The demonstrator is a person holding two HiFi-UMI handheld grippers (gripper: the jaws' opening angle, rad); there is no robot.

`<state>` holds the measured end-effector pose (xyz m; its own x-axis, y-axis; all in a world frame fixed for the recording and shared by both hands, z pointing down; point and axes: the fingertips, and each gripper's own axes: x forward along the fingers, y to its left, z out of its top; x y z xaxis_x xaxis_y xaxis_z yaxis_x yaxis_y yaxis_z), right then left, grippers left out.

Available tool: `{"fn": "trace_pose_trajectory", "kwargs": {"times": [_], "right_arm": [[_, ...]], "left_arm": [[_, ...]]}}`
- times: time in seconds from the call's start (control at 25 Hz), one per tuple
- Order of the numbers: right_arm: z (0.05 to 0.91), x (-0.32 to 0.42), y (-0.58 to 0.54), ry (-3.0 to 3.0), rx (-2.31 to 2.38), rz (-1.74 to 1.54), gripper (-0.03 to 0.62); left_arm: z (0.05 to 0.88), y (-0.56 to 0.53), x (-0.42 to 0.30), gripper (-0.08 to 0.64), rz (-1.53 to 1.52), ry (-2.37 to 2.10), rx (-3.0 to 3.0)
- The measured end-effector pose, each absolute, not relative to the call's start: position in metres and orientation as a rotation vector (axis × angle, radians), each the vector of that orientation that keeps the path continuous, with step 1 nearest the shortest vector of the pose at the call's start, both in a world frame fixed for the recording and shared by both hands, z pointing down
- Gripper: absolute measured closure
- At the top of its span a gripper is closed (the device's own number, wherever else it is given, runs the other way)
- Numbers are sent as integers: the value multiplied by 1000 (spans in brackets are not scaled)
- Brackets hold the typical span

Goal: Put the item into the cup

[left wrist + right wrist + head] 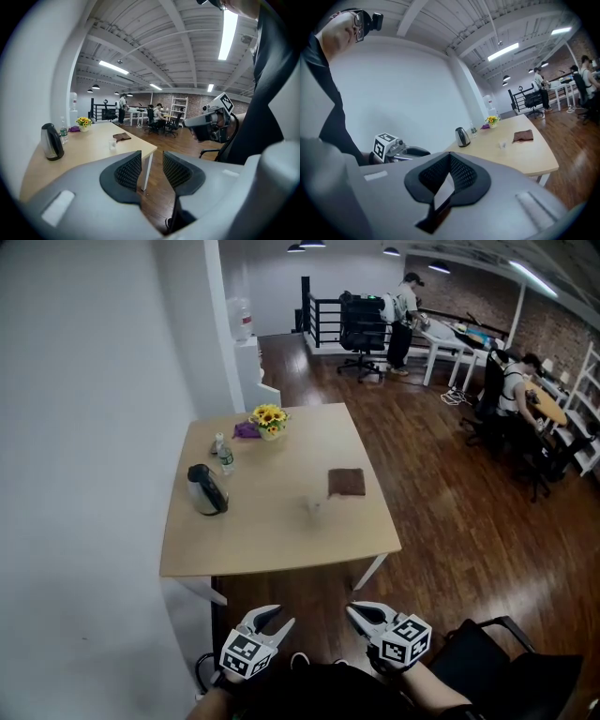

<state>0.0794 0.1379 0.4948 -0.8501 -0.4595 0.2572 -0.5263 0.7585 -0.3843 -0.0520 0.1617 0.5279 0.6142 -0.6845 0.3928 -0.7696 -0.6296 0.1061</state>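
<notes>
Cup (313, 505) between kettle (206, 489) and brown cloth (347, 483), on table (281, 545)

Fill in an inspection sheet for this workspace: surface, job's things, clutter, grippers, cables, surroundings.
Surface: light wooden table, against the white wall, on dark wood floor.
Job's things: small clear cup near the table's middle; brown flat thing beyond it, apart.
Clutter: kettle, bottle, sunflower pot and purple thing along the table's left and far side.
Grippers: left gripper open, empty; right gripper shut, empty; both short of the table.
Cables: none on the table; dark loop on the floor near the left gripper, possibly a cable.
Surroundings: people at far desks; black chair at the person's right.
</notes>
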Motion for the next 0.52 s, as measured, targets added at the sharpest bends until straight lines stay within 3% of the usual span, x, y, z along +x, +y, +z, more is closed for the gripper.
{"fn": "trace_pose_trajectory", "kwargs": {"times": [0.52], "right_arm": [[494,90,139,-2818,745,653,584]], "left_arm": [[524,158,-35,423,470,-1187,2590]]}}
